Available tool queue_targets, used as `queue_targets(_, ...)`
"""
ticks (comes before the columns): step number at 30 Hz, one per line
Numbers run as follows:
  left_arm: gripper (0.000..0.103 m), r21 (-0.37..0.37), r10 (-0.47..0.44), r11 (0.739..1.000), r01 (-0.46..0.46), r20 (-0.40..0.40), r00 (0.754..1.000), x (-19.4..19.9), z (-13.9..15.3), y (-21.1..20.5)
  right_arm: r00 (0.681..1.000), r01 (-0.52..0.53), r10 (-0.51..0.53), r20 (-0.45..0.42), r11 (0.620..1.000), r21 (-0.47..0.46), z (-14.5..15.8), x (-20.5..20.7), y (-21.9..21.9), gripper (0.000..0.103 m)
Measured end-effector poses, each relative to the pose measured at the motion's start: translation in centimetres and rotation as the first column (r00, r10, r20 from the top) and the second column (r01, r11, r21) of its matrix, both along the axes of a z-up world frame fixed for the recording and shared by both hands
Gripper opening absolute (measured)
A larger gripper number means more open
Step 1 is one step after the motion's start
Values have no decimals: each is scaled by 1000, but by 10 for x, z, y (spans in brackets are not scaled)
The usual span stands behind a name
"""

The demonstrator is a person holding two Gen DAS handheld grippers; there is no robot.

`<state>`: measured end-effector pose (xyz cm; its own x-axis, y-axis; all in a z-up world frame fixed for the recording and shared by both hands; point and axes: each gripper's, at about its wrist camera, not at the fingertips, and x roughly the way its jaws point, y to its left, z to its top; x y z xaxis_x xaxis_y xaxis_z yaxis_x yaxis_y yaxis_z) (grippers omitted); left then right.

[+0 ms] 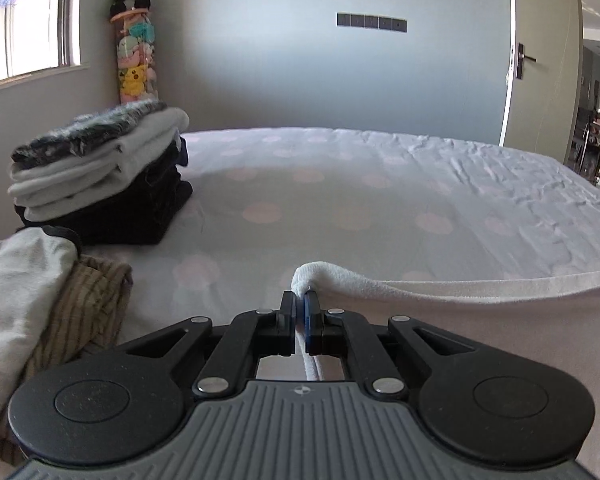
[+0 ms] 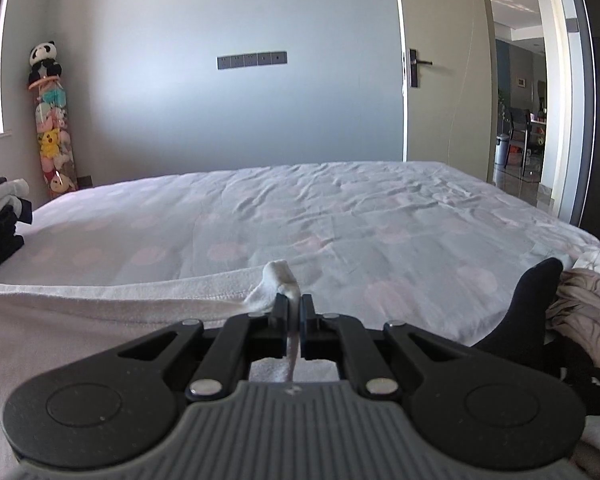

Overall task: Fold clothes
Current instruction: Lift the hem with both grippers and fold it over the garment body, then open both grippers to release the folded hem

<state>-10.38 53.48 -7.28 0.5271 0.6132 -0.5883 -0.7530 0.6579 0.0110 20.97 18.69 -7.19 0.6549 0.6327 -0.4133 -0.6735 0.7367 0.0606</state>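
Note:
A white garment [image 1: 480, 312] hangs stretched between my two grippers above the near edge of the bed. My left gripper [image 1: 300, 300] is shut on its left corner, which bunches up over the fingertips. My right gripper [image 2: 294, 304] is shut on its right corner, and the garment [image 2: 80, 320] runs off to the left from it. The top hem is taut and sags slightly between the grippers. The lower part of the garment is hidden below both views.
The bed [image 1: 340, 200] with a pale spotted sheet lies ahead. A stack of folded clothes [image 1: 100, 176] stands at its left. Unfolded clothes [image 1: 40, 300] lie near left. A dark sock [image 2: 528, 308] and crumpled clothes [image 2: 580, 312] lie at right. An open door [image 2: 440, 60] is beyond.

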Motion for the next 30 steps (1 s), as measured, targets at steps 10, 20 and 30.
queue_targets(10,5,-45,1,999,-2,-29,1000,22,-54,26,983,34,-47,-177,996,-77,-66,48,37,6)
queue_targets(20,5,-29,-10,1000,9,-30,1000,29,-58,33,989,53,-62,-134,996,-65,-57,47,48,6)
queue_targets(30,21,-98,48,994,-55,-72,996,27,-59,34,954,138,-160,-252,985,-102,-78,66,39,21)
